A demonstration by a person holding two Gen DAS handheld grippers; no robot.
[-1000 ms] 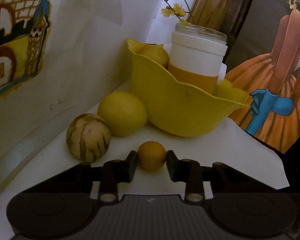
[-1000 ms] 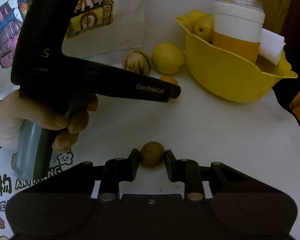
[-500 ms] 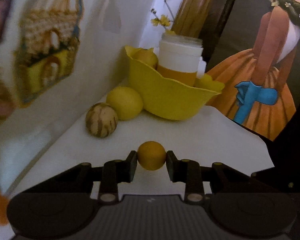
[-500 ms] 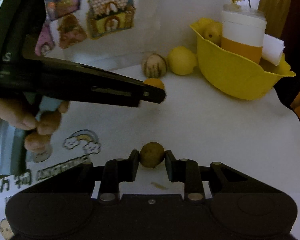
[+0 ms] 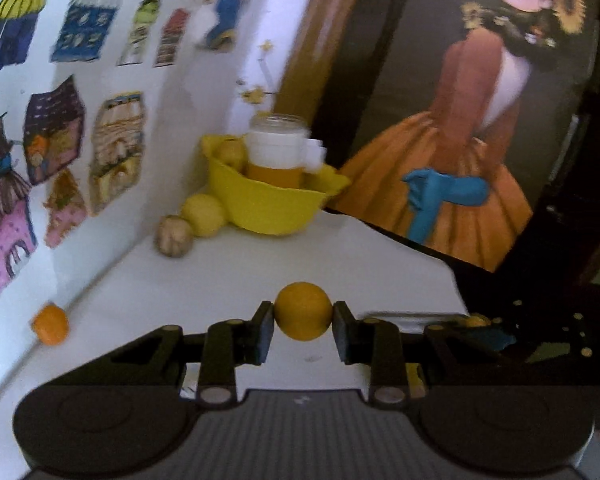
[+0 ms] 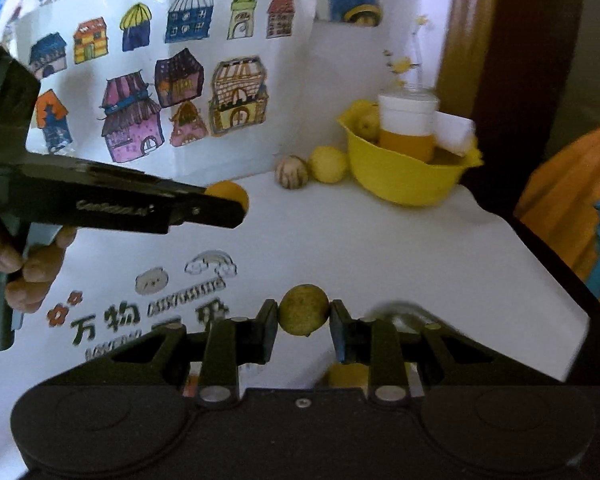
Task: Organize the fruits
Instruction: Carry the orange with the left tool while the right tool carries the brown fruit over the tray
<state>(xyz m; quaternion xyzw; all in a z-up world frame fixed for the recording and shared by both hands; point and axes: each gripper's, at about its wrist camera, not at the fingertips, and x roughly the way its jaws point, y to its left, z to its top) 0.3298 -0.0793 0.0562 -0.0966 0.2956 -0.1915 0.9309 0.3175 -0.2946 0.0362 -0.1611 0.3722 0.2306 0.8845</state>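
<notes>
1. Both tools are seen nearly closed, each pinching one small round fruit between its pads. The left tool (image 5: 303, 318) is clamped on a smooth orange fruit (image 5: 303, 317); the right tool (image 6: 304, 316) is clamped on a duller, yellow-green fruit (image 6: 304, 309) with a speckled skin.
2. Both fruits are held above the white counter (image 6: 380, 248), apart from its surface.
3. In the right wrist view the left tool is seen from the side, gripped by a hand (image 6: 28, 272), with only part of its orange fruit showing past the tip.
4. At the far end of the counter a yellow bowl (image 5: 268, 204) is seen, with a jar (image 5: 278, 152) and a yellowish fruit inside; the rest of its contents are hidden by the rim.
5. Just beside the bowl a lemon (image 5: 204, 210) and a striped round fruit (image 5: 174, 236) are seen, close together.
6. A small orange piece (image 5: 51, 325) lies at the foot of the wall; it is too blurred to be identified.
7. Something yellow under the right tool is mostly covered and cannot be made out.
</notes>
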